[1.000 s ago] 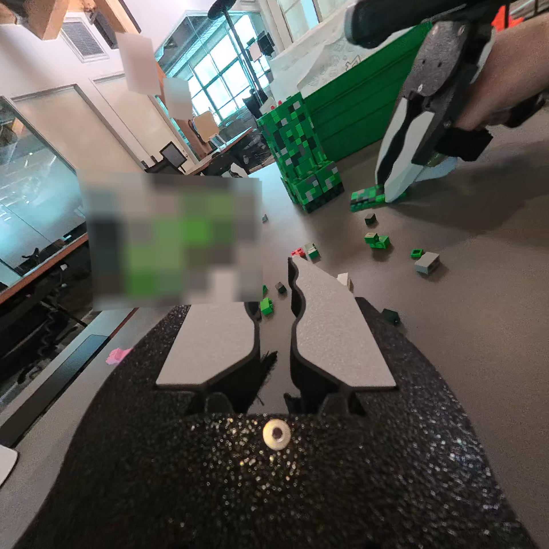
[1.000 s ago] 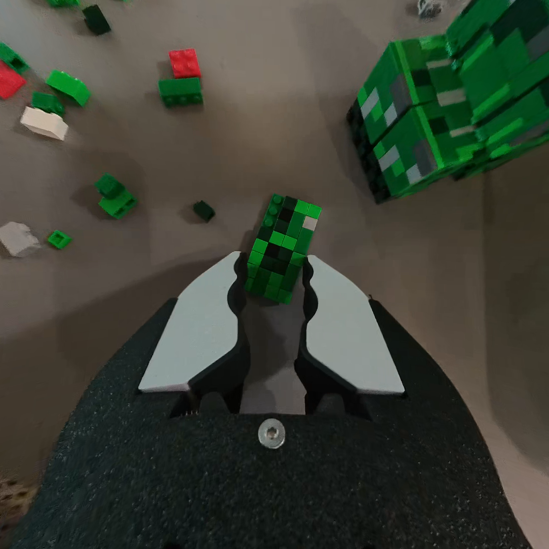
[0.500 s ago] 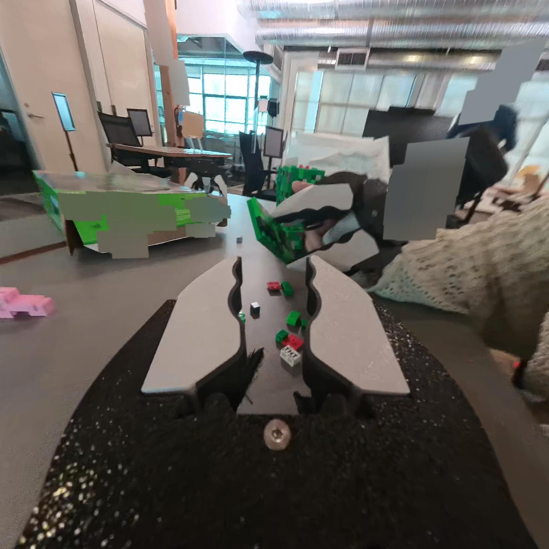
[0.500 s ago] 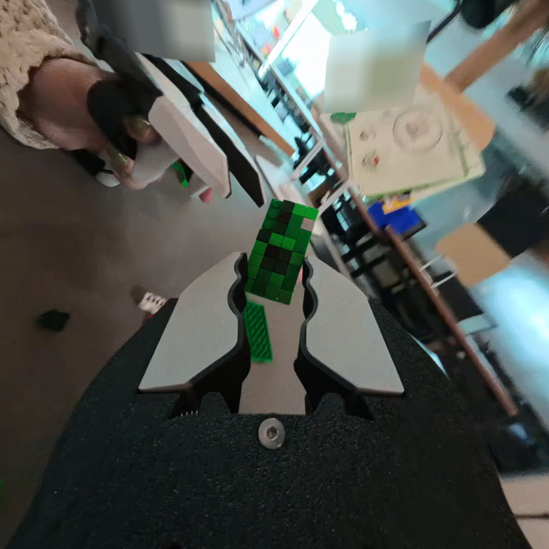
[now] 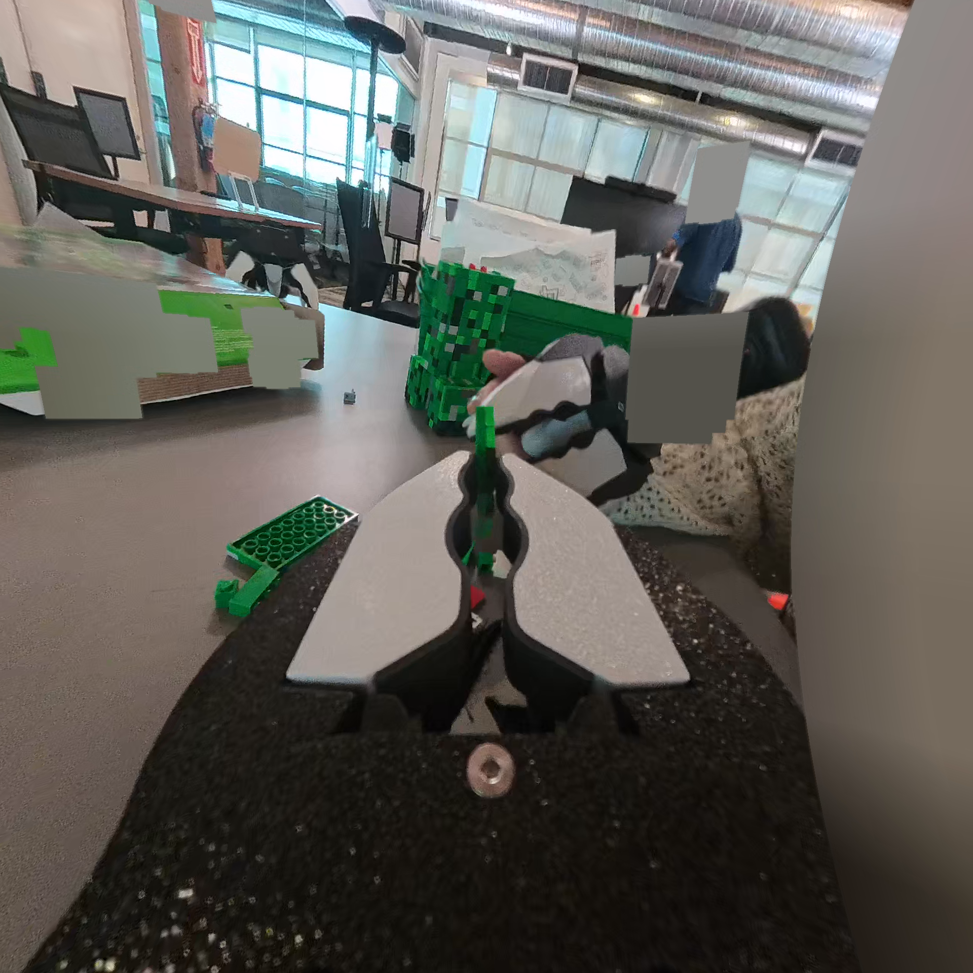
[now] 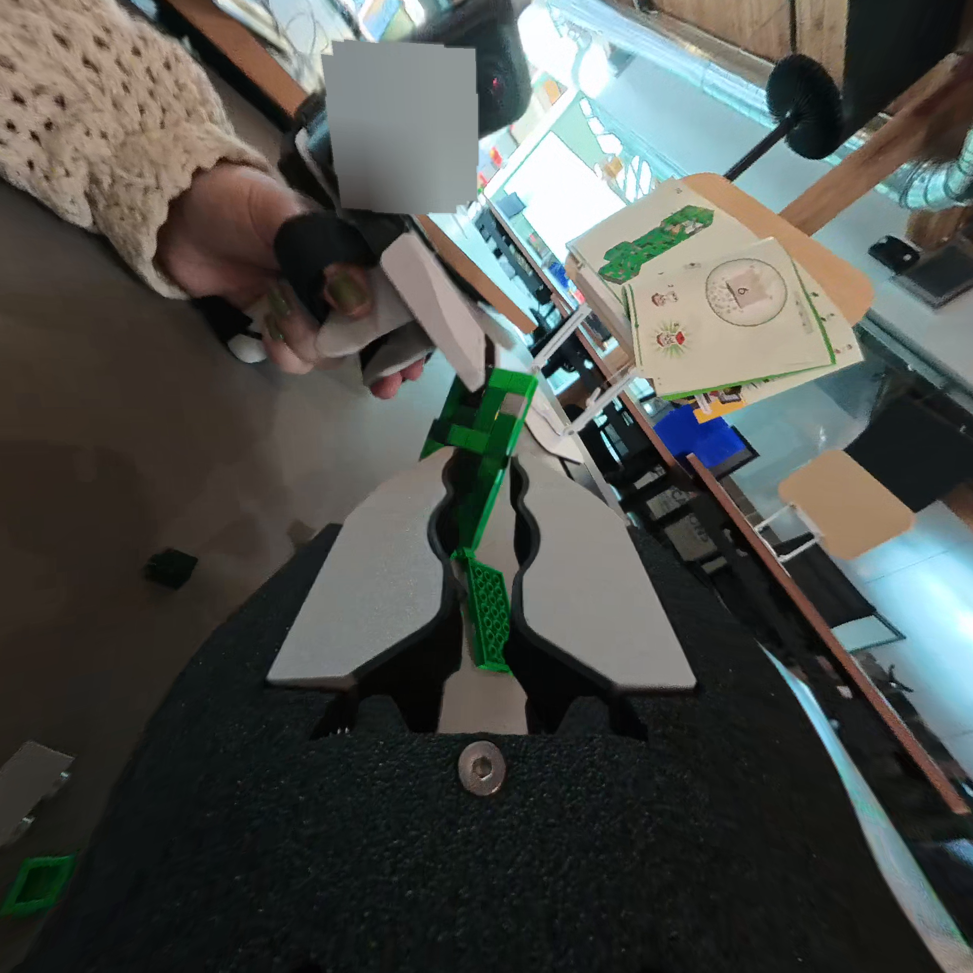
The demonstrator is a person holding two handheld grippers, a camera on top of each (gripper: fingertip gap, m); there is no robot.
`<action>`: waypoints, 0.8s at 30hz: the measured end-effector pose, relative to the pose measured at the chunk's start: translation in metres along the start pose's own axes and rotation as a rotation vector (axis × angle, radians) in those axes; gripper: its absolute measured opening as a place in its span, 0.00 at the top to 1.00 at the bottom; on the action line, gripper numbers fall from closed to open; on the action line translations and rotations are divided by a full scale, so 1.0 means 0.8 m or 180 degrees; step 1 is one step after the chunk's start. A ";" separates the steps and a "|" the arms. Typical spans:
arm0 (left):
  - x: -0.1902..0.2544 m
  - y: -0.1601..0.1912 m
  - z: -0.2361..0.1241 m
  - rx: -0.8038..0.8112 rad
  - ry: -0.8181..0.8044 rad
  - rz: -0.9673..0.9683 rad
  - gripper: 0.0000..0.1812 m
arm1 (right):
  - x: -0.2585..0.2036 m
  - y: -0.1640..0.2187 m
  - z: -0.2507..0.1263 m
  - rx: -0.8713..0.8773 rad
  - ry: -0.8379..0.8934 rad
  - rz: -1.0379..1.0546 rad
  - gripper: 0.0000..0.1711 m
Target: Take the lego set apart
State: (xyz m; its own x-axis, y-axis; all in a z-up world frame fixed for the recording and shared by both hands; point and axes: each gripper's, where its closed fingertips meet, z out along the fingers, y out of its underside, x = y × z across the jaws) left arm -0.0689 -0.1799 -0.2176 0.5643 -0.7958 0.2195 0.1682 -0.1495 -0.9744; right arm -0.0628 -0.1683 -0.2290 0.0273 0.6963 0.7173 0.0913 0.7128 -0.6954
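Green lego panel (image 6: 482, 442), seemingly edge-on lengthwise, pinched by both grippers.

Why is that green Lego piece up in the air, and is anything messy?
Both grippers pinch one green panel above the table: the left gripper and the right gripper. A green plate lies studs-down. That fits taking it apart; nothing looks broken.

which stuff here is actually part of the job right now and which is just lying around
In use:
- green panel
- left gripper
- right gripper
- green figure

Lying about:
- green plate
- green box
- instruction booklet
- dark brick
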 end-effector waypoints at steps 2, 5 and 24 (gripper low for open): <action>0.005 0.008 0.006 -0.0139 -0.0072 0.0201 0.97 | -0.002 -0.004 0.001 0.0008 -0.0059 0.0185 0.85; 0.009 0.017 0.014 -0.0310 -0.0204 0.0439 0.97 | -0.009 0.006 0.008 -0.0248 -0.0124 0.0303 0.72; 0.002 0.062 -0.021 -0.2135 -0.0535 0.1116 0.97 | -0.057 0.000 0.007 -0.0395 -0.0951 0.0993 0.85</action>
State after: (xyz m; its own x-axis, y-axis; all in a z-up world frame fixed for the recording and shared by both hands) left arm -0.0731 -0.1987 -0.2665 0.6183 -0.7705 -0.1550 -0.5382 -0.2713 -0.7980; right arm -0.0694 -0.1993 -0.2622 -0.2146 0.8831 0.4171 0.2436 0.4620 -0.8528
